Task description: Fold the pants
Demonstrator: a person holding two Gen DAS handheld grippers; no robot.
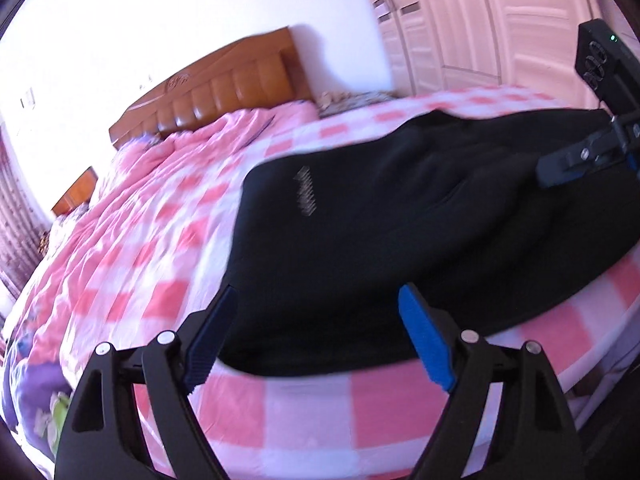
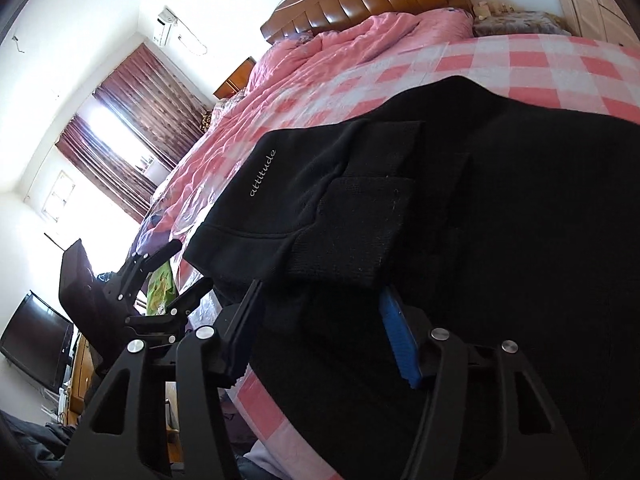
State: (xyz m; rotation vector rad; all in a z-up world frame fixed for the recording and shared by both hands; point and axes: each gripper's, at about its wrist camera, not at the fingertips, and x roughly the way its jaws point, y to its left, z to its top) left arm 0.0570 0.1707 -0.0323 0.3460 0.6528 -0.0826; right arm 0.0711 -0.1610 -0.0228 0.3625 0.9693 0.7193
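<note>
My left gripper (image 1: 316, 320) stands with jaws apart, empty, above the near edge of the black pants (image 1: 420, 216). The pants lie folded on the pink checked bed (image 1: 312, 404). My right gripper (image 2: 320, 312) straddles pants fabric; I cannot tell whether it pinches.

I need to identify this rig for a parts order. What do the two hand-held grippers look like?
Both match: the left hand-held gripper and right hand-held gripper have black angular arms with cut-outs, silver round pivot pins and ribbed blue finger pads.
</note>
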